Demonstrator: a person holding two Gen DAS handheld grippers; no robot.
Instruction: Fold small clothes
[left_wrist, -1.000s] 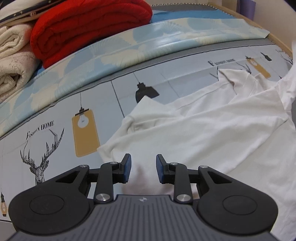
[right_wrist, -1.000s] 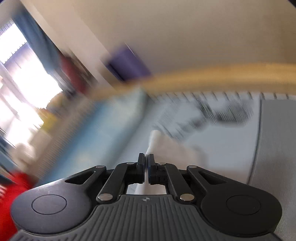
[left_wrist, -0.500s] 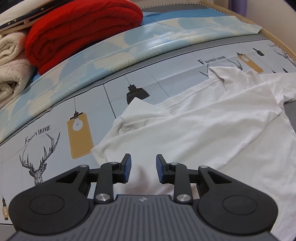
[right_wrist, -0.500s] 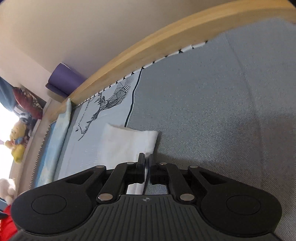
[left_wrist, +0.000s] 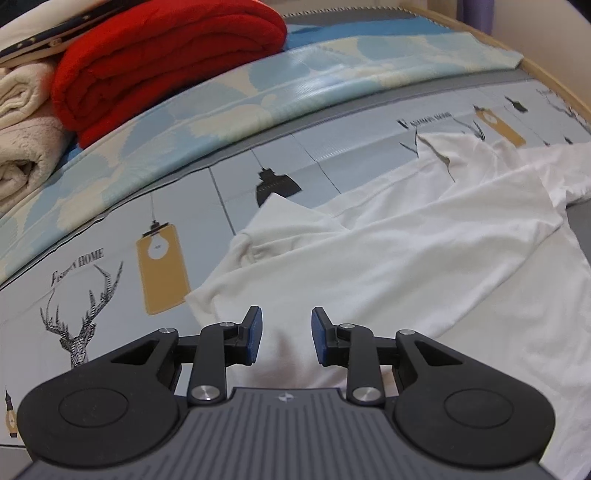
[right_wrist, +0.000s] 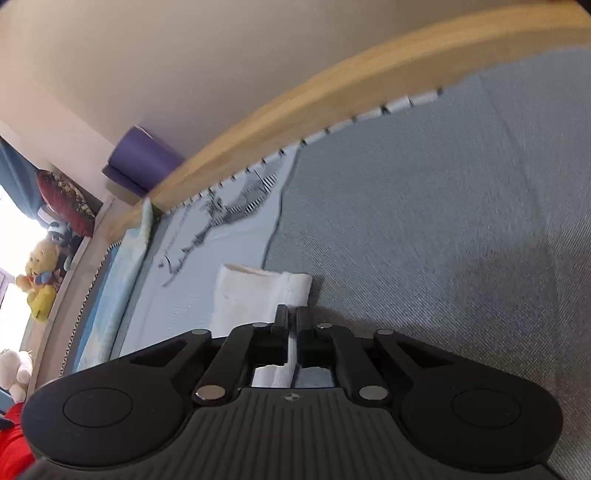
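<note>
A white T-shirt (left_wrist: 388, 266) lies spread and rumpled on the printed bed sheet, one sleeve folded inward at the left. My left gripper (left_wrist: 286, 338) is open and empty, its blue pads hovering just above the shirt's near hem. My right gripper (right_wrist: 291, 325) is shut on the white T-shirt (right_wrist: 258, 291), pinching a hemmed edge of it low over the grey part of the bed cover. The rest of the shirt is hidden behind the right gripper's body.
A folded red blanket (left_wrist: 166, 62) and cream towels (left_wrist: 22, 129) are stacked at the bed's far left. A wooden bed frame (right_wrist: 332, 110) runs along the wall with a purple roll (right_wrist: 144, 162) behind it. Stuffed toys (right_wrist: 40, 273) sit by the window.
My right gripper swung down from mid-air to the bed surface with the shirt edge still pinched. The shirt now lies flatter. My left gripper stayed open, drifting slightly.
</note>
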